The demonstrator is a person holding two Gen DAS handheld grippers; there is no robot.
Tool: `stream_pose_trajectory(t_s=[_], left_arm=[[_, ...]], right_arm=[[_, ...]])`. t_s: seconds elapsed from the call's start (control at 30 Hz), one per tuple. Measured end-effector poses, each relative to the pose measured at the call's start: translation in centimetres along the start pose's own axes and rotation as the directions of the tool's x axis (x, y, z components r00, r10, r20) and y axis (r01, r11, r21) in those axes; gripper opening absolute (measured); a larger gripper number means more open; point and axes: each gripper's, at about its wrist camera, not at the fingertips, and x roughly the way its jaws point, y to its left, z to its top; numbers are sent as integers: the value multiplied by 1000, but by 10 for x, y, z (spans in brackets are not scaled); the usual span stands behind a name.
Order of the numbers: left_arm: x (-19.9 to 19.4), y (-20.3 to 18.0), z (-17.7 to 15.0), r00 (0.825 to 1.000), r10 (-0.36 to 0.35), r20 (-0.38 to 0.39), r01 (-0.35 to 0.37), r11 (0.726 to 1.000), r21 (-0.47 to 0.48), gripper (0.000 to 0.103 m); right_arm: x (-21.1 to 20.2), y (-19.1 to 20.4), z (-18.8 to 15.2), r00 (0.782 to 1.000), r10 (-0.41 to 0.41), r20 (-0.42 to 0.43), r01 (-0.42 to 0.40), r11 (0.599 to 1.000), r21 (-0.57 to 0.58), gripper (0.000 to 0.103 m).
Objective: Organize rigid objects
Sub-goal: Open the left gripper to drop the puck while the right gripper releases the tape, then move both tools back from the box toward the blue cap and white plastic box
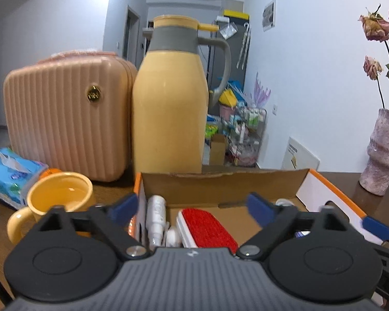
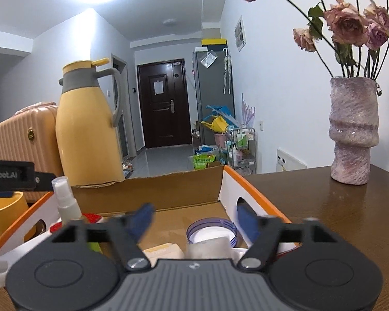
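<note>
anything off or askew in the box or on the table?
Mostly tidy. The white spray bottle leans against the left wall of the cardboard box rather than lying flat. The box's torn back edge looks ragged. The dried pink roses are wilted. Nothing spilled.

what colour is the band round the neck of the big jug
Grey, on a yellow thermos jug; its handle is grey too. It shows best in the left wrist view.

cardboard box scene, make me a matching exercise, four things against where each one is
Things:
1. red-faced white lint brush
2. yellow ceramic mug
3. rough purple-grey vase
4. round clear-rimmed white lid

Places:
A. on the wooden table, right of the box
B. inside the box, near its right wall
C. on the table, left of the box
D. inside the box, beside the white spray bottle

Pairs: 1-D, 2-C, 3-A, 4-B
</note>
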Motion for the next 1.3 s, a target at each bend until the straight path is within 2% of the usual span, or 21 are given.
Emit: stream_pose_trajectory(t_s=[0.03,0.07,0.23,0.43,0.6,0.83,1.3], left_arm=[[-2,-1,0,1000,6,9,-6,1000,3,103],[-3,-1,0,1000,13,16,-13,1000,7,103],[-3,-3,-1,1000,17,18,-17,1000,14,103],[-2,2,0,1000,20,10,-20,1000,-12,103],[-10,5,1,999,28,31,-27,999,-33,103],[-33,6,-6,995,52,81,-48,998,-46,103],[-74,12,-31,993,83,81,-81,996,-26,103]], right_arm=[[-1,0,0,1000,-3,7,3,1000,-1,92],[-2,0,0,1000,-3,13,3,1000,-1,95],[-4,-1,1,1000,-8,21,8,1000,6,103],[-6,-3,2,1000,-10,24,10,1000,23,103],[-20,-2,4,998,-16,61,15,1000,14,103],[-44,-4,0,996,-23,92,25,1000,-14,103],[-92,-21,-15,995,-43,92,47,998,-38,103]])
